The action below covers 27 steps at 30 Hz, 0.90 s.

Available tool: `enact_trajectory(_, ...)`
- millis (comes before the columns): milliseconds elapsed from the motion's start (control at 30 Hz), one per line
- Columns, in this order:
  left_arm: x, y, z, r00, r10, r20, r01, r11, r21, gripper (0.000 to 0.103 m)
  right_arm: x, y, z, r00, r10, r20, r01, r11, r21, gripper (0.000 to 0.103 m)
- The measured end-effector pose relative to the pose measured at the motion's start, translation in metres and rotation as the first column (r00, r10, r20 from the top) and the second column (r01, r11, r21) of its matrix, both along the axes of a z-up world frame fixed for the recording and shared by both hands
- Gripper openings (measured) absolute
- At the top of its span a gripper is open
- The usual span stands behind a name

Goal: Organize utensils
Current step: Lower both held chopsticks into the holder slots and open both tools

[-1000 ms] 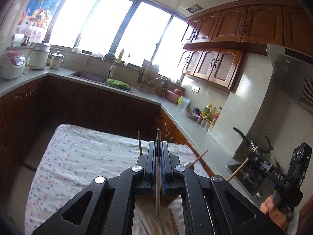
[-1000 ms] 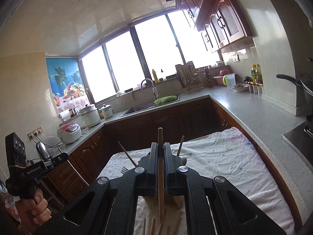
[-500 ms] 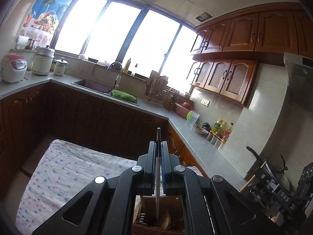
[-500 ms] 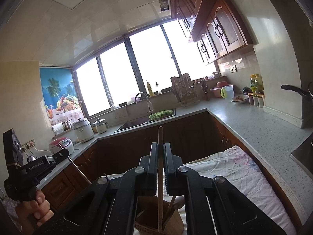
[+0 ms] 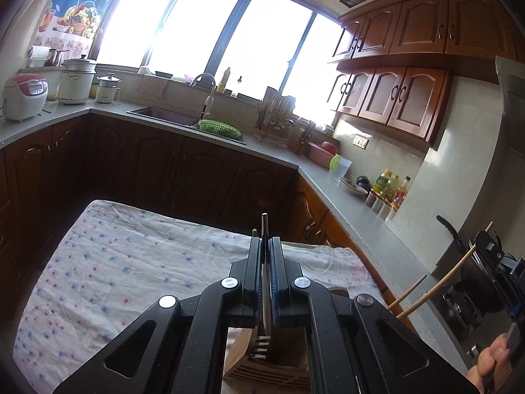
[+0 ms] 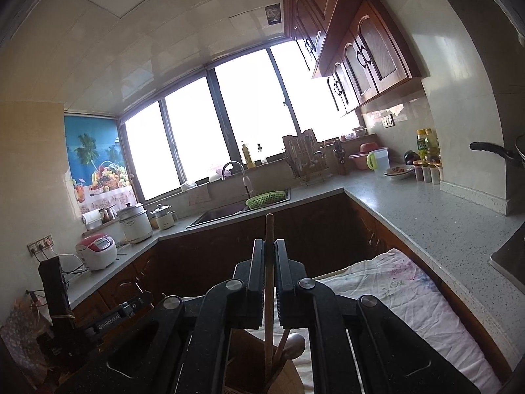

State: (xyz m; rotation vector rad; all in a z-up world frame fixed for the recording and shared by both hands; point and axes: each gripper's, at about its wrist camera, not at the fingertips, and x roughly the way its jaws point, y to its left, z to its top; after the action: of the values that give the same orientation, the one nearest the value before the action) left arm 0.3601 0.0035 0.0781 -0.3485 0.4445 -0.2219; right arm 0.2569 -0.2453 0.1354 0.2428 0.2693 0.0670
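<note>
Left tongs (image 5: 266,256) clamped narrow on a metal fork (image 5: 264,282), gripped along the slim handle, tines down and hanging just above a wooden utensil holder (image 5: 262,369) on the cloth-covered counter (image 5: 124,262). Handle tip poking up past the pads. Stiff, light, smooth steel; liable to slip or swing if held loosely, so a hold mid-handle with the flat faces against the pads looks best. No fragility to worry over, only a clatter on landing.

Right tongs (image 6: 269,256) likewise closed tight, on a wooden chopstick (image 6: 269,262) standing nearly upright between the pads, lower end reaching down into the same holder (image 6: 249,361), where a wooden spoon (image 6: 292,344) and other sticks already lean. Very light, rigid, slightly grippy wood; round and thin, so prone to rolling or pivoting in the pads. A grip near the middle, as here, keeps it vertical for dropping in.

Both grippers angled a little below level, side by side over the holder; left one visible low at the left edge of the right view, right one and a few fingers (image 5: 489,361) of the hand at the right edge of the left view. Judged as the insertion step: lowering, then release, not yet done.
</note>
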Motion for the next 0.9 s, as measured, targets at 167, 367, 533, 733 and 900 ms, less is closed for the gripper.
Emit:
enact_trajectory(167,0.003,-0.002,-0.007,0.999,-0.018,-0.037,0.018,1.0,0.004,0.003,0.01,0.005,-0.018,0.998,0.021,-0.061,-0.021,1.0,-0.004,0.005)
enact_trajectory(367,0.003,-0.004,-0.007,0.998,-0.036,-0.053,0.038,0.999,0.022,0.004,0.017,0.014,-0.05,0.986,0.053,-0.158,-0.055,0.998,-0.006,0.005)
enact_trajectory(533,0.004,-0.004,-0.006,0.998,-0.04,-0.058,0.042,0.999,0.03,0.004,0.019,0.014,-0.066,0.975,0.064,-0.214,-0.065,0.998,0.005,0.006)
enact_trajectory(733,0.002,-0.006,-0.008,0.998,-0.034,-0.06,0.036,0.999,0.037,0.004,0.019,0.011,-0.067,0.974,0.055,-0.221,-0.055,0.998,0.009,0.006)
enact_trajectory(900,0.002,-0.005,-0.009,0.996,-0.035,-0.082,0.037,0.999,0.026,0.006,0.02,0.01,-0.067,0.972,0.055,-0.227,-0.052,0.998,0.021,0.011)
